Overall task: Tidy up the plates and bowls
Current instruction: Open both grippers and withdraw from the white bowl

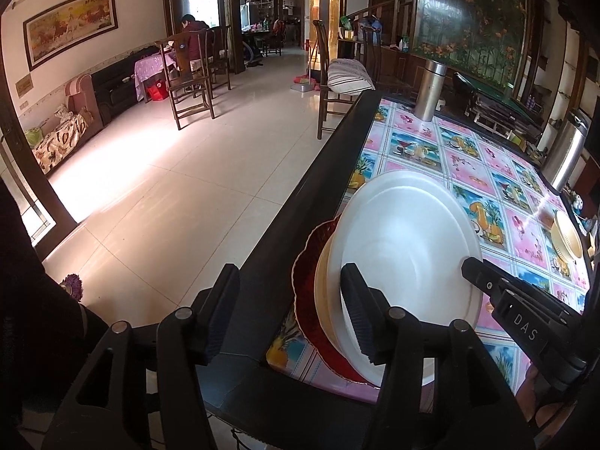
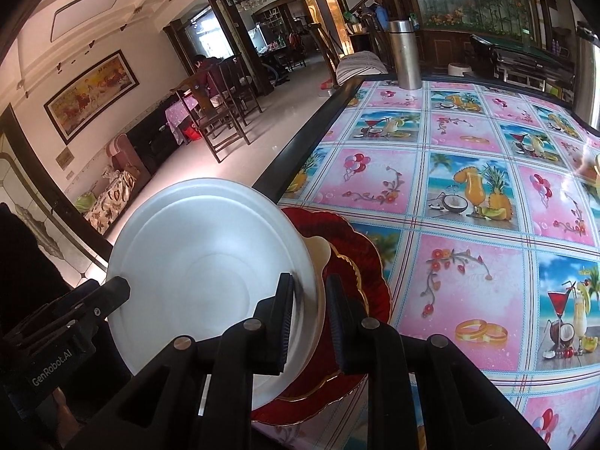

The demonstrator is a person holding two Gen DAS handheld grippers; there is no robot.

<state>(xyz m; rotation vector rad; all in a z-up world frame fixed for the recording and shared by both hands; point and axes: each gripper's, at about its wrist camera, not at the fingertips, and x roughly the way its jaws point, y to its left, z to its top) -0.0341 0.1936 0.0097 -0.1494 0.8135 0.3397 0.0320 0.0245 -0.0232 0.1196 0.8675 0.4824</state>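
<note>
A white bowl (image 1: pixel 405 247) sits in a cream bowl (image 1: pixel 321 292) on a red scalloped plate (image 1: pixel 305 300) at the table's near left corner. My right gripper (image 2: pixel 309 322) straddles the white bowl's (image 2: pixel 210 262) near rim, one finger (image 2: pixel 279 322) inside and one outside; the jaws stand a little apart and the rim looks pinched. My left gripper (image 1: pixel 288 318) is open, its right finger (image 1: pixel 362 318) over the white bowl's rim and its left finger beyond the table edge. The red plate (image 2: pixel 360 262) and cream bowl (image 2: pixel 320 249) show under it in the right wrist view.
The table (image 2: pixel 468 131) has a pink and blue picture cloth and a dark frame (image 1: pixel 322 172). A steel flask (image 2: pixel 404 54) stands at the far edge. Another steel cylinder (image 1: pixel 566 157) and a yellow dish (image 1: pixel 568 238) stand at the right. Chairs (image 1: pixel 189 71) stand on the tiled floor.
</note>
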